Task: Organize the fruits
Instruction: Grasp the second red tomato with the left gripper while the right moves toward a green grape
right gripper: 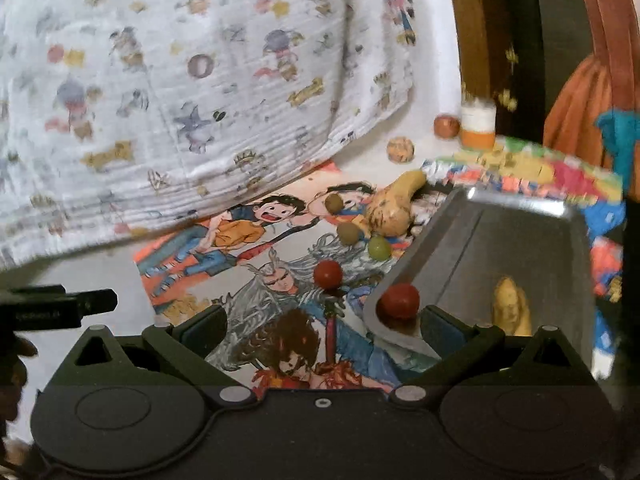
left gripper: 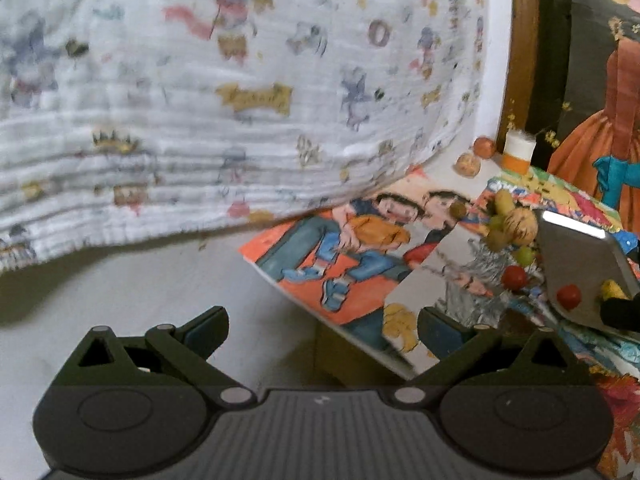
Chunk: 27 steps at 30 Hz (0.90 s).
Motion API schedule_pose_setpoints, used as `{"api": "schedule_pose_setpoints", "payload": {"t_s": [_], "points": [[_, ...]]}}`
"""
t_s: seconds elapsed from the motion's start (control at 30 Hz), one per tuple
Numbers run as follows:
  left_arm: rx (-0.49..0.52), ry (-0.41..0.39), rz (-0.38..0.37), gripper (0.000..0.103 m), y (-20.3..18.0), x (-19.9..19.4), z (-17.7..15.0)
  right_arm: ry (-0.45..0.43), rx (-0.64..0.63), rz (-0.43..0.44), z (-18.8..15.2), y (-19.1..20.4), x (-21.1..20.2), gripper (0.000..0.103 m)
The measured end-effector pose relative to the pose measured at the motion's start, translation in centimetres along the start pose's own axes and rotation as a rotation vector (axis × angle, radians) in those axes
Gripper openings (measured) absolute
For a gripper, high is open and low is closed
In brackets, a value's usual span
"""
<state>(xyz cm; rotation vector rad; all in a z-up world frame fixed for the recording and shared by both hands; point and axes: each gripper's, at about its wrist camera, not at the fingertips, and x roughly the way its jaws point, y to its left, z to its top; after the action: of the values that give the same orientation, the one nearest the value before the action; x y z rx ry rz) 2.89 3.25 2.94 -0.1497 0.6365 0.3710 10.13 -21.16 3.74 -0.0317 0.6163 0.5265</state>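
Observation:
A grey metal tray (right gripper: 516,240) lies on the cartoon-printed mat (right gripper: 256,264); it holds a red fruit (right gripper: 399,299) and a yellow banana piece (right gripper: 512,306). On the mat beside it lie another red fruit (right gripper: 328,274), a green grape (right gripper: 379,248), two olive-green fruits (right gripper: 348,233) and a big pale gourd-shaped fruit (right gripper: 394,208). My right gripper (right gripper: 322,326) is open and empty, just before the tray's near corner. My left gripper (left gripper: 322,326) is open and empty, left of the tray (left gripper: 580,264) and fruits (left gripper: 514,278).
A white patterned cloth (right gripper: 180,80) hangs behind the mat. A small round fruit (right gripper: 447,125), a tan ball (right gripper: 400,149) and an orange-and-white cup (right gripper: 478,128) stand by the far wall. The left gripper's tip (right gripper: 80,304) shows at the left.

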Motion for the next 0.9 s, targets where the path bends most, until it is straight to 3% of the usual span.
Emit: {"api": "schedule_pose_setpoints", "payload": {"t_s": [0.27, 0.47, 0.77, 0.9], "points": [[0.080, 0.047, -0.067, 0.103, -0.8, 3.6, 2.1, -0.058, -0.075, -0.045, 0.7, 2.4, -2.1, 0.103], [0.138, 0.070, -0.091, 0.103, -2.9, 7.3, 3.7, -0.035, -0.130, -0.098, 0.5, 2.9, -1.3, 0.103], [0.175, 0.106, -0.168, 0.103, -5.3, 11.3, 5.1, 0.030, -0.153, -0.187, 1.3, 0.5, 1.8, 0.103], [0.168, 0.092, -0.264, 0.103, -5.9, 12.0, 5.5, 0.045, -0.179, -0.240, 2.6, -1.4, 3.0, 0.103]]}}
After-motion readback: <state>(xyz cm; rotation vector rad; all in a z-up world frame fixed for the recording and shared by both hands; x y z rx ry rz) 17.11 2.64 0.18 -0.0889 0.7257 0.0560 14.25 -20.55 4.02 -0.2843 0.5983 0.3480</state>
